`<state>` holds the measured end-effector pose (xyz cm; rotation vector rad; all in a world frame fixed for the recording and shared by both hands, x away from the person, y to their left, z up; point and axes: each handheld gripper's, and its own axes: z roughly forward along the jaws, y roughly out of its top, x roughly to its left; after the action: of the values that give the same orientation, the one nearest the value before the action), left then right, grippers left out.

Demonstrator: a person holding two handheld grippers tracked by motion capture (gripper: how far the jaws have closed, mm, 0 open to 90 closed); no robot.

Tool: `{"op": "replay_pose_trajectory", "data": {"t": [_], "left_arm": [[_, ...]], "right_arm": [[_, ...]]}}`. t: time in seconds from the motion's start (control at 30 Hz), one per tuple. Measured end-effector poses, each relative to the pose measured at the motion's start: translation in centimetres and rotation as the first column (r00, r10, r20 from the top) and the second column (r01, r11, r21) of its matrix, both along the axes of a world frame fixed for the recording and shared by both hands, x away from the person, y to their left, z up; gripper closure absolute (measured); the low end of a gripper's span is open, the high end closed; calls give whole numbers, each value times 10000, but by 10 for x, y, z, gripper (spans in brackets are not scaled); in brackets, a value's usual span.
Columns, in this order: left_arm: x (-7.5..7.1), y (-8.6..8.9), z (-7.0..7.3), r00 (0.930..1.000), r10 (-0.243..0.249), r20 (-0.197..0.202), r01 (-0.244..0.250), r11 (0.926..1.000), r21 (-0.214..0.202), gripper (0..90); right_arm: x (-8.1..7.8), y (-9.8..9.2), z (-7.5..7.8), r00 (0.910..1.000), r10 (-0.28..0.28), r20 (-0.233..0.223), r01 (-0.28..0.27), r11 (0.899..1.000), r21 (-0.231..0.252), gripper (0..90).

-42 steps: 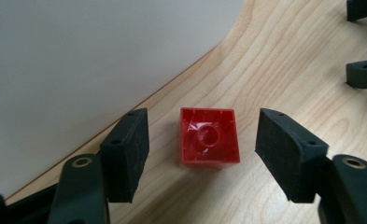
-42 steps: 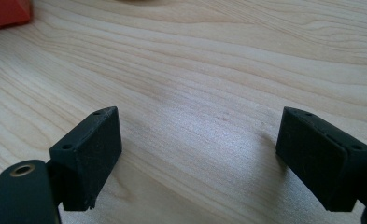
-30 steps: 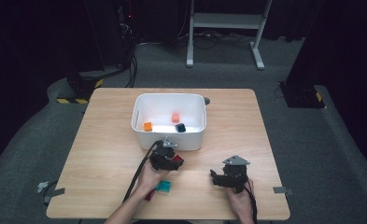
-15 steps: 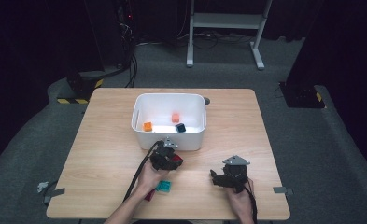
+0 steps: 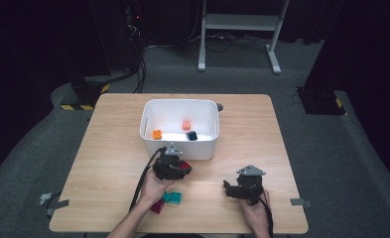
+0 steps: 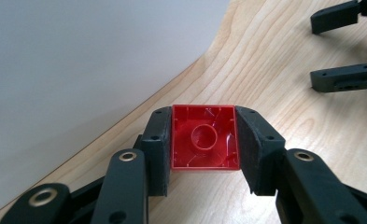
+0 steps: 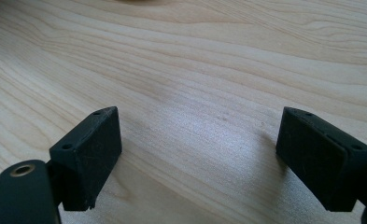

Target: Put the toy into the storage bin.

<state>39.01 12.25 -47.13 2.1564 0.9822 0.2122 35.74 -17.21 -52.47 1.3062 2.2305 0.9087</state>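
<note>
My left gripper [image 5: 181, 169] is shut on a red brick [image 6: 204, 138], which I see from its hollow underside, squeezed between both pads. Its jaws have just been closing on that brick. It hangs a little above the table, right in front of the near wall of the white bin [image 5: 180, 146]. The red brick [image 5: 184, 166] peeks out at the gripper's tip in the high view. My right gripper [image 5: 230, 189] rests near the front right of the table, open, with bare wood between its jaws [image 7: 197, 140].
The bin holds an orange brick [image 5: 157, 134], an orange-red brick [image 5: 186, 125] and a dark brick [image 5: 191, 135]. A teal brick [image 5: 172, 197] and a dark red brick [image 5: 158, 206] lie by the left hand. The bin's wall [image 6: 78, 70] looms close on the left.
My left gripper has risen slightly with the red brick in it. The right gripper has not moved.
</note>
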Motion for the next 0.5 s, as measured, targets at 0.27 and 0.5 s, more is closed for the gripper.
{"op": "replay_pose_trajectory", "data": {"t": [0.27, 0.5], "left_arm": [[-5, 9, 17, 9989, 51, 470, -39, 9997, -253, 583], [-9, 18, 29, 9982, -67, 595, 103, 9981, -600, 583]], "right_arm": [[0, 0, 0, 10000, 6, 3, -6, 10000, -4, 139], [0, 0, 0, 10000, 3, 2, -3, 10000, -4, 139]]}}
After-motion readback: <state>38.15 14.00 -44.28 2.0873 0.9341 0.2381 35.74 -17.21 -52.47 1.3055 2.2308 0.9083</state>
